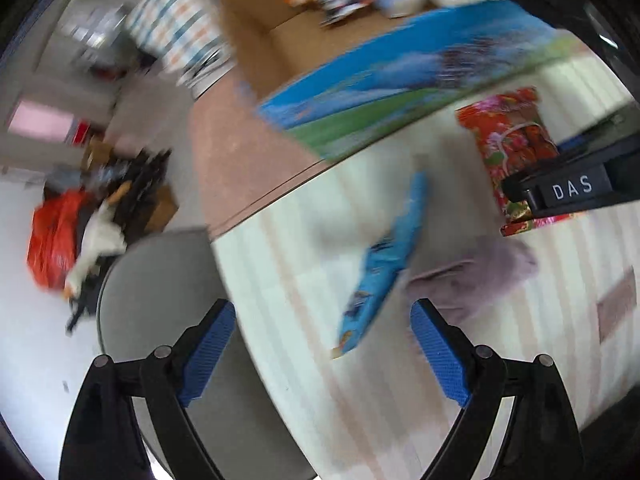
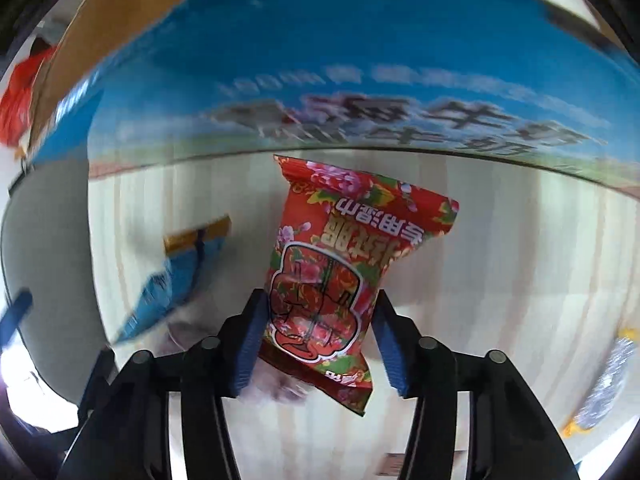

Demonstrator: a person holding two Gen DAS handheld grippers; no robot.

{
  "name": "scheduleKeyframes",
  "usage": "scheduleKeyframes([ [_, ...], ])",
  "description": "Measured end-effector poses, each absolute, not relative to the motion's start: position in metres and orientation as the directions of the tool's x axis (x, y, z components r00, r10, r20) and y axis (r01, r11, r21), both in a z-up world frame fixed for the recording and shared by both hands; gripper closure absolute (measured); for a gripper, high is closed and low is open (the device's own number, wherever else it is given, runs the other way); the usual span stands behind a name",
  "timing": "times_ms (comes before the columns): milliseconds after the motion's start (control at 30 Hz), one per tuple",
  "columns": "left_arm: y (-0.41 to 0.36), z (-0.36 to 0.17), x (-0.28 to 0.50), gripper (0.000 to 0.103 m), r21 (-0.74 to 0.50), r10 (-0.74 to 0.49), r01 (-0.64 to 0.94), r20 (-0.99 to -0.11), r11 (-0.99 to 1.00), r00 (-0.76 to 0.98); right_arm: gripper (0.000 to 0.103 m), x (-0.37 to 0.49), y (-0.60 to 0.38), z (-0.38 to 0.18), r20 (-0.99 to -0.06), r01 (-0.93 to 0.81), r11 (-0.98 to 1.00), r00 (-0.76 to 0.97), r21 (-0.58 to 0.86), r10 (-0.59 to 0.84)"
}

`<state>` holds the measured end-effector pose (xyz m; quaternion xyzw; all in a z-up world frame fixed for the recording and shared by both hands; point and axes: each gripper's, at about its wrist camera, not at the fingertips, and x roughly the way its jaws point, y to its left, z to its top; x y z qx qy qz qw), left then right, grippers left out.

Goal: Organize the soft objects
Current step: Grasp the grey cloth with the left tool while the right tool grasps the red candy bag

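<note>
In the right wrist view a red floral packet (image 2: 332, 272) lies on the pale striped table (image 2: 500, 260), and my right gripper (image 2: 318, 300) has both blue pads against its sides. The left wrist view shows that packet (image 1: 508, 140) under the right gripper's black body (image 1: 568, 192). My left gripper (image 1: 322, 308) stands open above the table, with the lower end of a blue packet (image 1: 384, 268) between its fingers, untouched. A purple cloth (image 1: 476, 276) lies just right of the blue packet. An open cardboard box with a blue printed side (image 1: 360, 92) holds several packets.
The box's side (image 2: 360, 60) stands close behind the red packet. A silver and yellow packet (image 2: 608, 380) lies at the table's right. A round grey seat (image 1: 160, 300) sits below the table's left edge. An orange bag (image 1: 52, 240) and clutter lie on the floor.
</note>
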<state>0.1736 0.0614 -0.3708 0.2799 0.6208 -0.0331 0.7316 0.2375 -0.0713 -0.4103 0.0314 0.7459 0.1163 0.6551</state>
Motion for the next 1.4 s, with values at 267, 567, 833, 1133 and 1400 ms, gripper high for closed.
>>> scheduleKeyframes([
  [267, -0.012, -0.423, 0.164, 0.013, 0.272, 0.279, 0.725, -0.954, 0.633, 0.114, 0.053, 0.205, -0.141, -0.414, -0.947, -0.098, 0.968, -0.251, 0.229, 0.199],
  [567, 0.034, -0.453, 0.205, 0.054, -0.101, -0.027, 0.2, -0.94, 0.975, -0.341, 0.04, 0.184, -0.178, -0.412, -0.939, -0.016, 0.967, -0.242, 0.256, 0.245],
  [833, 0.086, -0.465, 0.194, 0.047, -0.26, -0.328, -0.237, -0.889, 0.936, -0.319, 0.036, 0.206, -0.17, -0.422, -0.946, 0.02, 0.973, -0.227, 0.232, 0.23],
  [1133, 0.045, -0.455, 0.181, 0.048, -0.131, -0.128, -0.01, -0.947, 0.991, -0.293, 0.051, 0.189, -0.14, -0.42, -0.963, -0.145, 0.978, -0.245, 0.149, 0.111],
  [1400, 0.023, -0.42, 0.16, 0.069, -0.084, -0.091, -0.046, -0.98, 0.995, -0.176, 0.054, 0.189, -0.106, -0.422, -0.985, -0.199, 0.979, -0.174, 0.052, 0.017],
])
